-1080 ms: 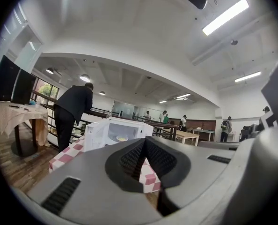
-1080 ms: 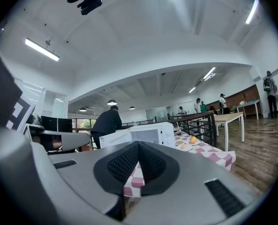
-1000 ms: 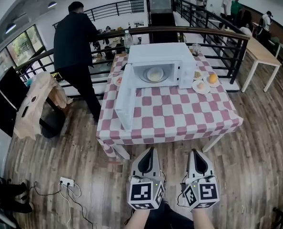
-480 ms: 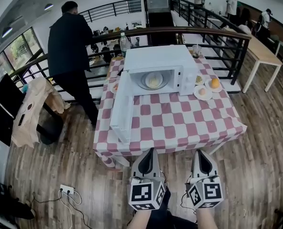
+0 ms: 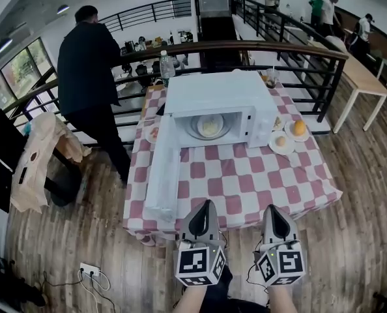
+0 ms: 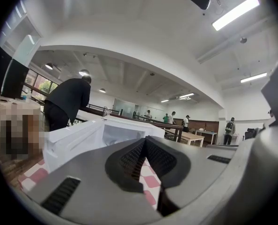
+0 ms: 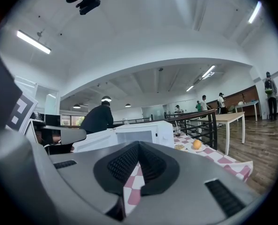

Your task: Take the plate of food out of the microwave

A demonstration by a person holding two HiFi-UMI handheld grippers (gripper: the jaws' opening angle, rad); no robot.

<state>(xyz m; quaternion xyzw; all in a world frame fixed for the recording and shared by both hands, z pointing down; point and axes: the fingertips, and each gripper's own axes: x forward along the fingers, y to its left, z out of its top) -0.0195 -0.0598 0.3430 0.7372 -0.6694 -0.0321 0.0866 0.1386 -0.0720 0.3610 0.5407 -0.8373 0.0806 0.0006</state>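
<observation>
The plate of food (image 5: pixel 210 127) sits inside the open white microwave (image 5: pixel 210 91) on a red-checked table (image 5: pixel 245 181); only the head view shows it. The left gripper (image 5: pixel 206 205) and right gripper (image 5: pixel 270 208), both clenched empty, hover at the table's near edge. A person (image 5: pixel 88 70) in black stands past its far left corner.
</observation>
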